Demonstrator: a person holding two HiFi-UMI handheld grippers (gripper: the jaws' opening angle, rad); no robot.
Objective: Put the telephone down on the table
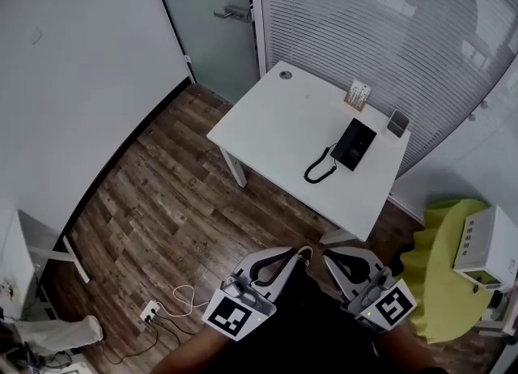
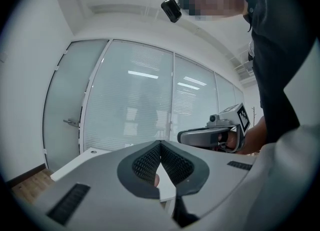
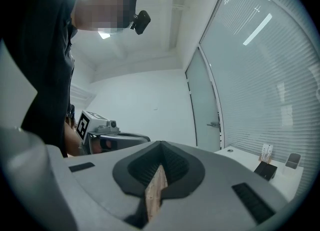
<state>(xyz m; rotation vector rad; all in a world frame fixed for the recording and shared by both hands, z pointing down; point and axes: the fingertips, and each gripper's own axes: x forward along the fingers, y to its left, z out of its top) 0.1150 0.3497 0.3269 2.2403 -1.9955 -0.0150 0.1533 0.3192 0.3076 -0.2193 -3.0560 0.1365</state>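
A black telephone (image 1: 354,144) lies on the white table (image 1: 283,133) near its far right side, and its coiled cord (image 1: 320,168) trails toward me. In the right gripper view the telephone (image 3: 265,170) shows small at the lower right. Both grippers hang close to my body, well short of the table and apart from the phone. My left gripper (image 1: 301,252) is shut with nothing in it, its tips meeting (image 2: 160,143). My right gripper (image 1: 328,257) is likewise shut and empty, tips together (image 3: 160,143). Each gripper view shows the other gripper beside it.
A card stand (image 1: 358,95) and a small grey holder (image 1: 396,124) sit at the table's far edge. A glass door (image 1: 235,14) and a blind-covered glass wall lie beyond. A yellow-green chair (image 1: 441,275) and a white box (image 1: 490,247) stand to the right. A power strip (image 1: 150,310) lies on the wood floor.
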